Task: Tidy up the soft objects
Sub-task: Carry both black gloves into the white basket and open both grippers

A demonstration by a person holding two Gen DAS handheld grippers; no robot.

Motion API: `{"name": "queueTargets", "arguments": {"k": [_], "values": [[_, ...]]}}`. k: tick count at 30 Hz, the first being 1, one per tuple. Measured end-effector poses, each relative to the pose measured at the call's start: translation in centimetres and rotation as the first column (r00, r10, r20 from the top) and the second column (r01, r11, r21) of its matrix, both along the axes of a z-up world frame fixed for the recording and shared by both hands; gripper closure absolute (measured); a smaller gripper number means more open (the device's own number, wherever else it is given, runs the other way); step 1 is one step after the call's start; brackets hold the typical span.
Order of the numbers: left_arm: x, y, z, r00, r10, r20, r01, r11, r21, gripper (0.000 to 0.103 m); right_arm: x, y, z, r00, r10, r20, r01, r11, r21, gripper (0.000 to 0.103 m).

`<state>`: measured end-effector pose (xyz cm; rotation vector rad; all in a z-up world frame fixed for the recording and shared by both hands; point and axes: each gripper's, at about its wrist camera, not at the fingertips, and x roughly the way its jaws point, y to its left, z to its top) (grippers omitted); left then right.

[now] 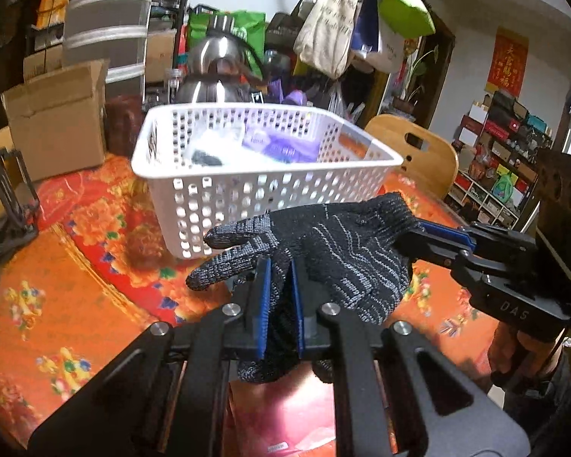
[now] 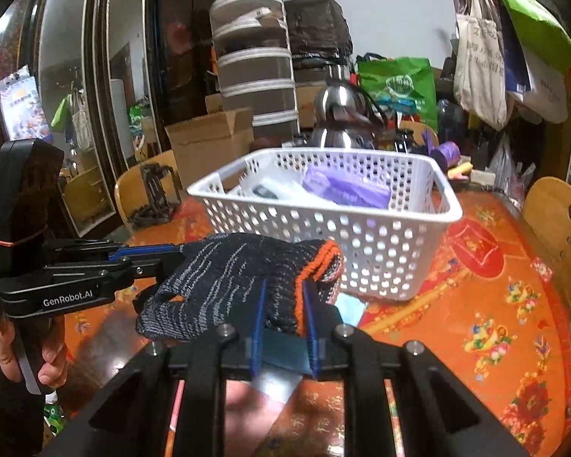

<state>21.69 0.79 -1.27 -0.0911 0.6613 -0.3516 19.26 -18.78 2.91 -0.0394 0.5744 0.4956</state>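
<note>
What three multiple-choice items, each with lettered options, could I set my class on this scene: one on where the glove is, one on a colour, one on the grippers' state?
1. Where is the glove?
A. inside the basket
B. held in the air in front of the basket
C. flat on the table

2. What colour is the glove's cuff trim?
A. orange
B. green
C. white

3. How do the grippers stand?
A. both open
B. only the left shut
C. both shut on the glove

Answers:
1 B, it hangs between the grippers, short of the basket.
2 A, an orange band edges the cuff.
3 C, the left gripper pinches the finger end and the right gripper the cuff.
</note>
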Motion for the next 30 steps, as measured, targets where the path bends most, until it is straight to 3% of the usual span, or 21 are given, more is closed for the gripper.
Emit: {"name": "queueTargets", "arguments": {"k": [9,16,24,30], "values": [[-2.1,0.5,5.4,0.996,0.004,0.085,-0.003,1.000,-0.003,0.094,-1.2,0.2,4.4,0.998,0.010,0.059,-0.010,1.000,0.008,0.086],[-2.0,0.4,10.7,0.988,0.011,0.153,-0.012,1.000,0.008,0.093,-0.2,0.3,9.6,0.990,0.000,0.144,-0.001,1.000,0.006,0.086],[1.9,-0.4,16.9,0.980,0.026,0.198,-0.038,0.998,0.054,0.093,4.3,-0.4,12.8,0.989,-0.032,0.143,0.029,0.999,0.025,0.086],[7.1,-1.6,18.8,0.983,0.045,0.176,-0.062,0.993,0.096,0.093,8.3,-0.8,12.8,0.988,-0.066,0.141,0.067,0.998,-0.004,0.086]]}}
